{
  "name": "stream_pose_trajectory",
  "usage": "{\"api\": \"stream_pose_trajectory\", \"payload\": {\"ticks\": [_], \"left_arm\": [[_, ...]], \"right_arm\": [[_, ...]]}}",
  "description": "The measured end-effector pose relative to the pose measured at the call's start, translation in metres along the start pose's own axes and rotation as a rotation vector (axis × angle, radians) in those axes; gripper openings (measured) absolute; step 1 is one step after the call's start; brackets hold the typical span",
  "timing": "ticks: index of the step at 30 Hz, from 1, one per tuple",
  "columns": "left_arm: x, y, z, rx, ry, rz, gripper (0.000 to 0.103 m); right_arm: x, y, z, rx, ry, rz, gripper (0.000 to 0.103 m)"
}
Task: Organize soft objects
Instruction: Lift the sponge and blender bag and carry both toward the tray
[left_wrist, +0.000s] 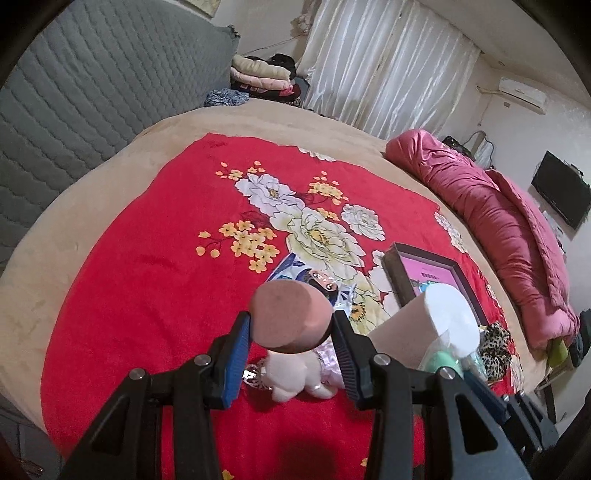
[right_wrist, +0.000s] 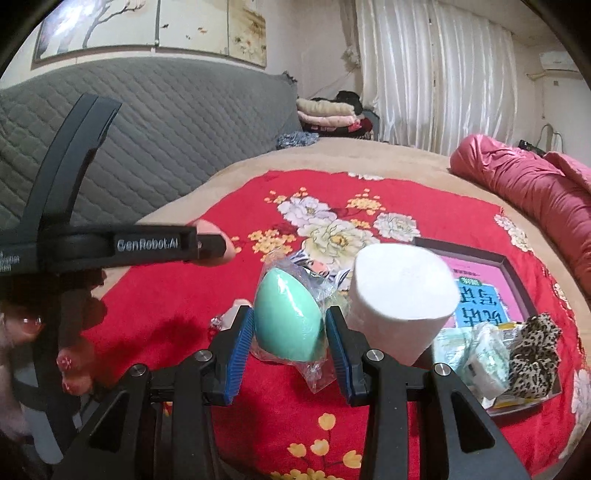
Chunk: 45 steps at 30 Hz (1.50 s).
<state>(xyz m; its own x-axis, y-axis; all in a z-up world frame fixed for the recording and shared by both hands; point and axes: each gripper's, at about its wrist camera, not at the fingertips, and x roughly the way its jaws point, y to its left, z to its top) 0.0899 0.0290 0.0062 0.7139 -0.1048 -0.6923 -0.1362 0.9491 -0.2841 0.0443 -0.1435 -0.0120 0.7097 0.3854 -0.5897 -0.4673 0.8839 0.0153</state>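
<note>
My left gripper (left_wrist: 291, 326) is shut on a pink makeup sponge (left_wrist: 290, 315) and holds it above the red flowered blanket (left_wrist: 147, 280). Below it lies a small pale plush toy (left_wrist: 295, 376) with a shiny keychain. My right gripper (right_wrist: 290, 328) is shut on a green makeup sponge (right_wrist: 288, 319) in clear plastic wrap, held above the blanket. A white toilet roll (right_wrist: 402, 295) stands just right of it, also in the left wrist view (left_wrist: 436, 325). The left gripper's side (right_wrist: 122, 245) shows in the right wrist view.
A dark shallow box (right_wrist: 517, 273) with a pink booklet, wrapped packets (right_wrist: 476, 358) and a leopard scrunchie (right_wrist: 535, 354) sits at the right. A rolled pink quilt (left_wrist: 498, 221) lies along the bed's far right. A grey quilted headboard (left_wrist: 92, 92) stands at left. Folded blankets (left_wrist: 262, 74) are stacked beyond.
</note>
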Motion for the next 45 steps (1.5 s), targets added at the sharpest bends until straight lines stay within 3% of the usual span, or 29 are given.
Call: {"api": "stream_pose_trajectory", "payload": {"ticks": [17,25,38,45], "left_arm": [[-0.023,-0.029,-0.005,0.057,-0.019,-0.016,0.044],[-0.032,-0.067,-0.012,0.129,-0.018,-0.069,0.044],[-0.030,-0.161,-0.041,0.307,0.028,-0.195,0.044],[-0.002,-0.213,-0.071,0.407,0.108,-0.244,0.044]], "right_arm": [[-0.032,-0.014,0.007,0.052,-0.066,-0.027,0.042],[-0.055,-0.040,0.010,0.133,-0.119,-0.067,0.042],[-0.100,-0.143,-0.001,0.297,-0.182,-0.332,0.041],[-0.115,-0.202,-0.026,0.397,-0.170,-0.448,0.041]]}}
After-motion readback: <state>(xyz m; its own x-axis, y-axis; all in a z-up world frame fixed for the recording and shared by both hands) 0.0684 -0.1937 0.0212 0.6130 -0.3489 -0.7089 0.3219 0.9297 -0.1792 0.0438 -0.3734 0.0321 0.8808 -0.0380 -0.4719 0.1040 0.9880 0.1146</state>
